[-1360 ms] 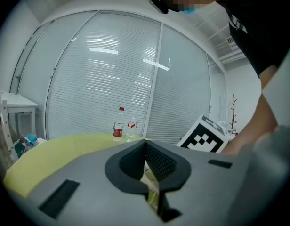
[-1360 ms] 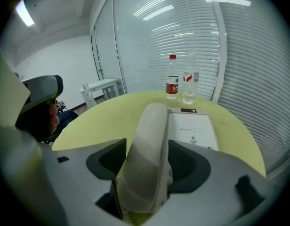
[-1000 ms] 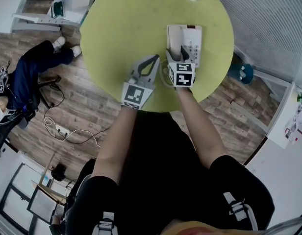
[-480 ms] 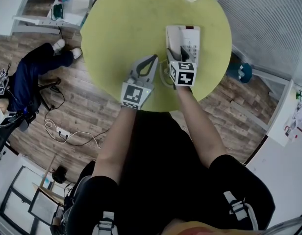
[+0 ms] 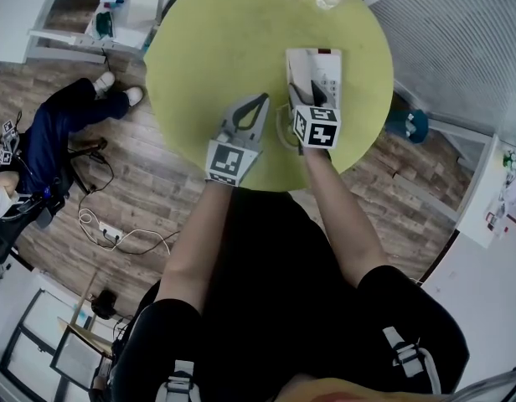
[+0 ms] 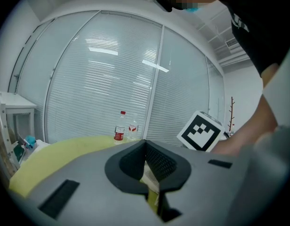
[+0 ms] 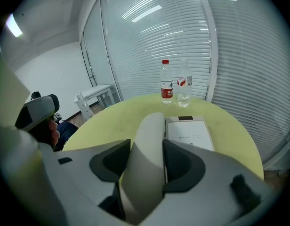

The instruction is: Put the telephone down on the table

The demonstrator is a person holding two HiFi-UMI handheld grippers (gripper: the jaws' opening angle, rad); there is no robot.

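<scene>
My right tongs (image 5: 307, 92) have the telephone's white handset (image 7: 147, 145) between their jaws. The jaws have just been closing, and now both dark pads lie against the handset's sides, so I hold it. It runs lengthwise along the jaws and points away from me. From these views I cannot tell whether it is clear of the cradle or touching it.

The telephone base (image 5: 325, 69) lies flat on the round yellow-green table (image 5: 216, 48), on my right-hand part of it and just ahead of the right tongs. A loop of cord (image 5: 282, 130) shows beside those tongs, near the table's edge.

My left tongs (image 5: 264, 99) are over the table just left of the right ones, apart from the telephone. Their jaws meet at the tips and nothing is between them.

At the table's far edge stand two bottles side by side, a red-labelled bottle (image 7: 167, 88) and a clear bottle (image 7: 184, 89), well apart from the telephone. Off to my left a person in dark trousers (image 5: 57, 115) sits low on the wood floor (image 5: 132, 191)
</scene>
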